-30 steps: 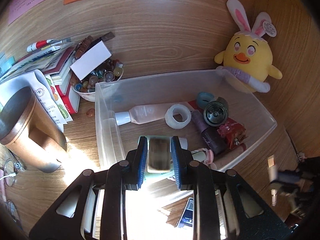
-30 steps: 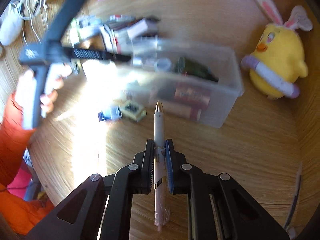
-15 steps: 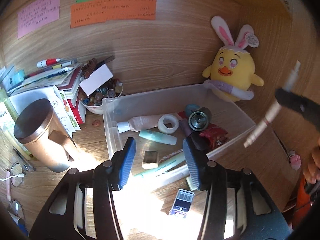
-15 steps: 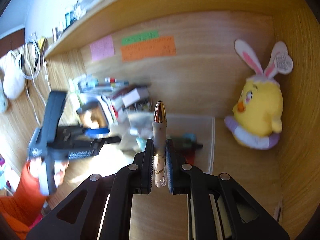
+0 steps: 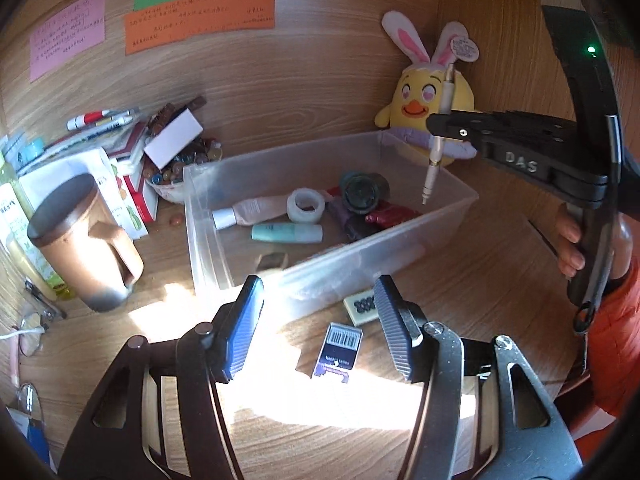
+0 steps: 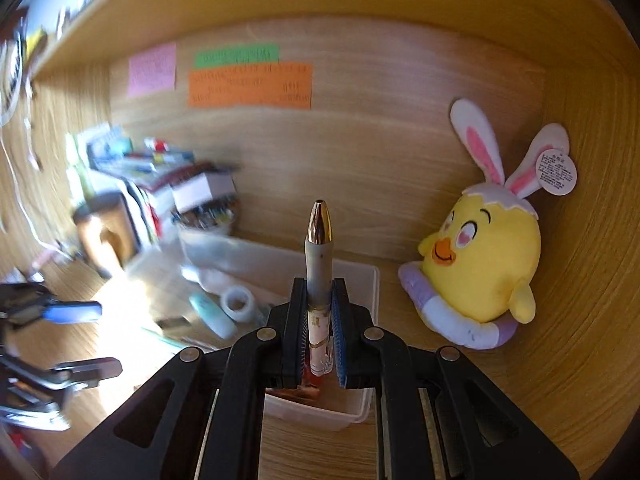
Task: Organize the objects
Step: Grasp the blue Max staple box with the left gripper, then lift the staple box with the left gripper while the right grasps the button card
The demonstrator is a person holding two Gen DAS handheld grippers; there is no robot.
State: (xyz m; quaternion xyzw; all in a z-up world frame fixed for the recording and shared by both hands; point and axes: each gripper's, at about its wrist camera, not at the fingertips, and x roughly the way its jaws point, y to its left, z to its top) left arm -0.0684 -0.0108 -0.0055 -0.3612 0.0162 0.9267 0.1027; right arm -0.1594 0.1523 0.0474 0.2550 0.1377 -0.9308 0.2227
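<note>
Right hand-held gripper [image 6: 316, 332]: pinched the slim white pen with gold tip [image 6: 319, 276] at mid-barrel.
Left hand-held gripper [image 5: 316, 320]: jaws had just been opening, nothing between.
Handling: light, stiff, probably slippery; mid-barrel hold suited the clear plastic bin [image 5: 460, 204].

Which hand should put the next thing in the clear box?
Right. Its tool is already shut on the pen, held above the clear box. The left tool is empty, jaws just opened, over the desk.
</note>
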